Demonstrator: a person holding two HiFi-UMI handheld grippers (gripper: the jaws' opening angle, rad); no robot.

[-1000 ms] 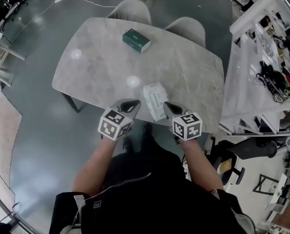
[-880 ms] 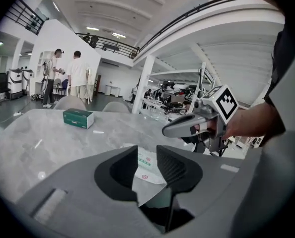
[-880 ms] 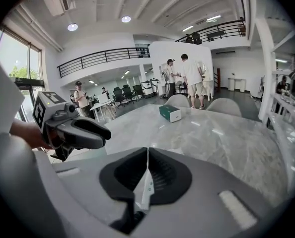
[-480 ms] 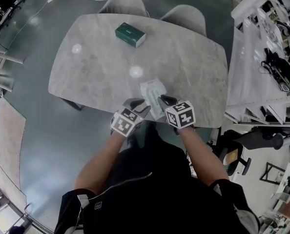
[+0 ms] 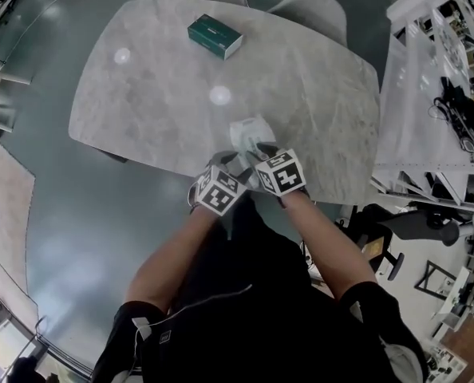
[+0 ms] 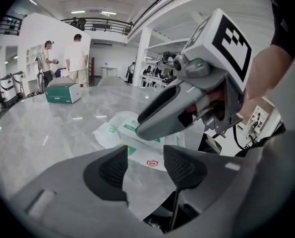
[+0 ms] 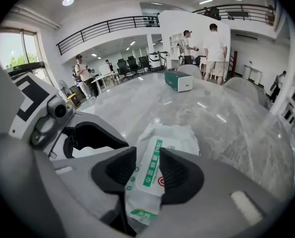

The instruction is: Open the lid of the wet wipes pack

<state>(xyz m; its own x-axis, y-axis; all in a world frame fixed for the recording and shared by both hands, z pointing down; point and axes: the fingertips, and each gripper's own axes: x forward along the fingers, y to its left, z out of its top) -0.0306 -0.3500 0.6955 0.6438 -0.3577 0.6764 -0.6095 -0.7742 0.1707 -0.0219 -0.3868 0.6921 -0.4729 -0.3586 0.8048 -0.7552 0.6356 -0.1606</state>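
Note:
The wet wipes pack (image 5: 250, 132) is white with green print and lies flat near the front edge of the grey marble table (image 5: 141, 94). Both grippers hover close together over its near end. My left gripper (image 5: 235, 163) is at the pack's left, its jaws opening; through its gap (image 6: 145, 168) I see the pack's corner (image 6: 118, 131) and bare table, nothing pressed. My right gripper (image 5: 262, 152) is also opening; the pack (image 7: 163, 139) shows beyond its gap (image 7: 147, 171), and the pads do not press it. The right gripper's body (image 6: 184, 105) hides part of the pack.
A dark green box (image 5: 215, 37) sits at the table's far side. Two grey chairs (image 5: 310, 11) stand behind the table. White shelving (image 5: 436, 94) full of gear lines the right. Two people (image 7: 214, 46) stand beyond the table.
Both grippers came down and forward from the table's front edge and drew together over the pack's near end. Their jaws went from shut to parted.

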